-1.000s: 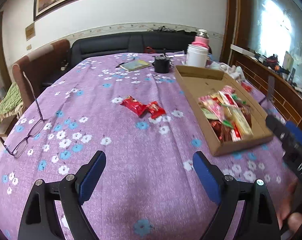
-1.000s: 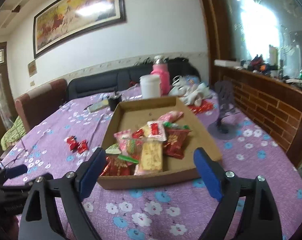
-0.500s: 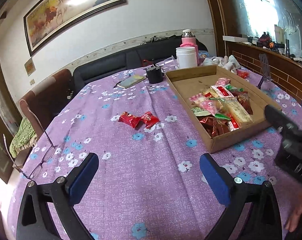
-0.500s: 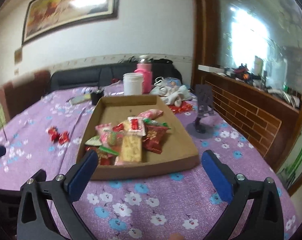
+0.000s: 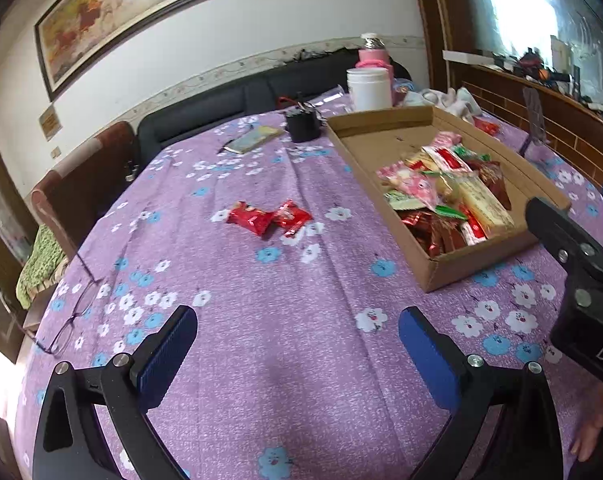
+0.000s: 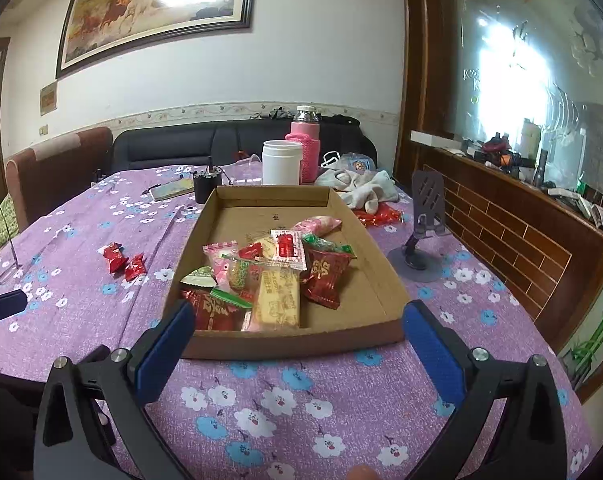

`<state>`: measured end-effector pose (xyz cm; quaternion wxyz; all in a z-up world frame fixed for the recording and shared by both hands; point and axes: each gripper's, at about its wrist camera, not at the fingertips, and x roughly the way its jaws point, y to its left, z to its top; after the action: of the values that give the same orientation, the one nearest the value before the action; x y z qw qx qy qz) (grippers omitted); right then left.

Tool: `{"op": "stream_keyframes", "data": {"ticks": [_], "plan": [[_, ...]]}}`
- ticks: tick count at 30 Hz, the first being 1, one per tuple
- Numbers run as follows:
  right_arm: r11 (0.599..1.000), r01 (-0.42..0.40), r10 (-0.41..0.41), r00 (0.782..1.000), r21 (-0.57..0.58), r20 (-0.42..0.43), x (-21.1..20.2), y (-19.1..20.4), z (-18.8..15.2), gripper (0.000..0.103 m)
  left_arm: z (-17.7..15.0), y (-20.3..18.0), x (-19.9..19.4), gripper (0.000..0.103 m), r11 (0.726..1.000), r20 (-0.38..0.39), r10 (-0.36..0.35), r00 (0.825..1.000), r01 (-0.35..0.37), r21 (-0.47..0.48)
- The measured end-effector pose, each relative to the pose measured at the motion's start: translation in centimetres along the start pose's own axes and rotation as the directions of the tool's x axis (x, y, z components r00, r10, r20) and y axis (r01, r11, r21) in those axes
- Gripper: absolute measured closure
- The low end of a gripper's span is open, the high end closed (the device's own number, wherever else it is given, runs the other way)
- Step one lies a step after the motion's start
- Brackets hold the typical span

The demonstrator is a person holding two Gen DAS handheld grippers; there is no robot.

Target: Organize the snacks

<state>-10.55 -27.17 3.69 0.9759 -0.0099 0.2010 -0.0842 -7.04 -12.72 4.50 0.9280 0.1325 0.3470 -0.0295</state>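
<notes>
While draped edge to edge in a purple cloth with blue and white flowers, fills both views as the worktop. Toward its right edge, carries a long, shallow cardboard tray, short wall facing the near edge.

At the near edge, on the left: left gripper, blue-padded fingers spread wide over bare cloth, gripping nothing. Just right of it, square to the tray's near wall: right gripper, fingers equally wide apart and empty, not touching the cardboard.

Beyond the tray's far wall, toward the far edge: white jar and, right beside it, pink-sleeved bottle. Near the far right corner, a crumpled whitish cloth. Along the right edge, beside the tray, a grey phone stand. Left of the tray's far corner, a small black cup, and left of that a flat booklet. By the left edge, folded-open glasses.

Heaped in the tray's near half: mixed wrapped snacks, overlapping, in red, pink, yellow and green. Outside the tray, near the worktop's middle and well left of the cardboard: two red snack packets, touching each other.
</notes>
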Motion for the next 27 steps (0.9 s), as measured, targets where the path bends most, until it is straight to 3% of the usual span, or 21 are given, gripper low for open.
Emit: {"op": "stream_keyframes", "data": {"ticks": [13, 27], "plan": [[0.999, 0.0, 0.0, 1.0, -0.053, 0.003, 0.6, 1.2, 0.3, 0.0, 0.2, 0.2, 1.2, 0.001, 0.998, -0.053, -0.06, 0.997, 0.059, -0.02], [0.999, -0.01, 0.012, 0.999, -0.051, 0.039, -0.2, 1.1, 0.3, 0.0, 0.1, 0.4, 1.1, 0.001, 1.0, -0.045, -0.023, 0.999, 0.023, -0.017]]}}
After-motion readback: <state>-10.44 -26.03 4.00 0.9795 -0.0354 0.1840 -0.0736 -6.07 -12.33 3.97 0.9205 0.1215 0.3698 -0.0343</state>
